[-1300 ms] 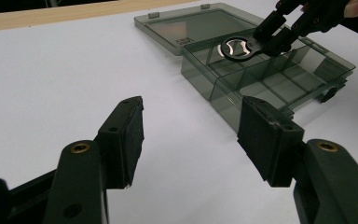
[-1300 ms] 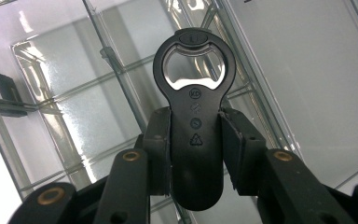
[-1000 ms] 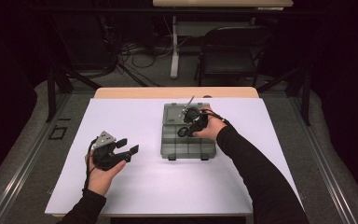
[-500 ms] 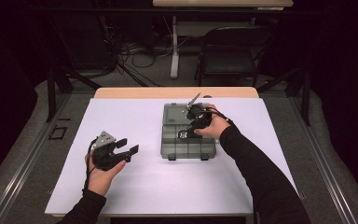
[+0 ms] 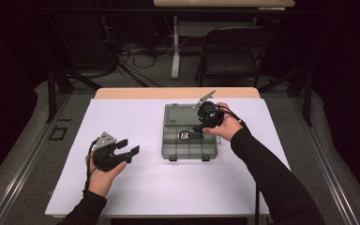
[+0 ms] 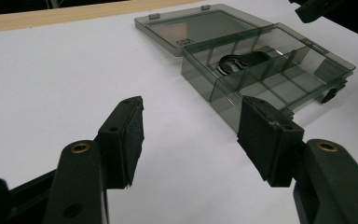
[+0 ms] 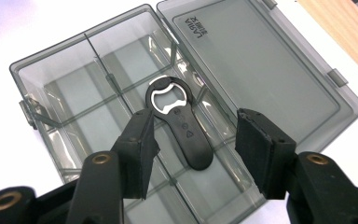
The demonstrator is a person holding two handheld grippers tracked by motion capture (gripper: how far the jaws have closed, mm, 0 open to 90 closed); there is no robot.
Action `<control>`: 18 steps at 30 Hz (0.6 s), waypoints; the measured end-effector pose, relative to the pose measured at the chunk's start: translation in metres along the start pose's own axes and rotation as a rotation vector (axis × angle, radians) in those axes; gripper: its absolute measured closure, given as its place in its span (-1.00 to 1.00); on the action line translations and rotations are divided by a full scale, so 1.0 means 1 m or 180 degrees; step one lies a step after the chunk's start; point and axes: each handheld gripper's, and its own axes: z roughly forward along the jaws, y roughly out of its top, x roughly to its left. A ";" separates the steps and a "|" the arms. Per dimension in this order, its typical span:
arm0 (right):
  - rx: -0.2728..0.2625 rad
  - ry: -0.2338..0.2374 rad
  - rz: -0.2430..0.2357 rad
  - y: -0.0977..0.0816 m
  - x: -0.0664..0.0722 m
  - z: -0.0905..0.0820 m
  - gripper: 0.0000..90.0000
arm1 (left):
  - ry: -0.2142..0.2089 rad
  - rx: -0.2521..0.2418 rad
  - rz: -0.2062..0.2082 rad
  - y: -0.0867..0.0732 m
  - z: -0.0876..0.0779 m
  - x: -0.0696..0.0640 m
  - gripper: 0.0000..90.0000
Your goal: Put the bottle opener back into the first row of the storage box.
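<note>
From the high view, I have the box (image 5: 189, 136) sitting toward the far edge of the desk (image 5: 136, 187), right of middle, its lid laid flat back toward the far side so the compartments stay reachable from above. My right gripper (image 5: 198, 129) hangs over the box's right half, jaws just having spread apart with nothing between them; the opener (image 5: 183, 135) lies inside, in a middle compartment. My left gripper (image 5: 129, 151) rests low by the near left part of the desk, well apart from the box, out of the working hand's way. In the left gripper view, my left jaws stand wide and empty above bare desk, aimed at the box (image 6: 265, 70) as if ready to steady it; the opener (image 6: 237, 63) shows dark through the smoky wall. In the right gripper view, my right gripper (image 7: 193, 140) straddles the opener (image 7: 179, 123) from above without touching it, pads clear on both sides. The opener lies slantwise across a divider, ring end toward the lid, which I judge is why it sits proud rather than flat.
</note>
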 end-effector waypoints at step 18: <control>-0.0219 -0.0151 0.0391 -0.041 -0.022 -0.022 -0.02 | -0.0074 -0.0023 -0.0162 0.004 0.008 -0.005 0.03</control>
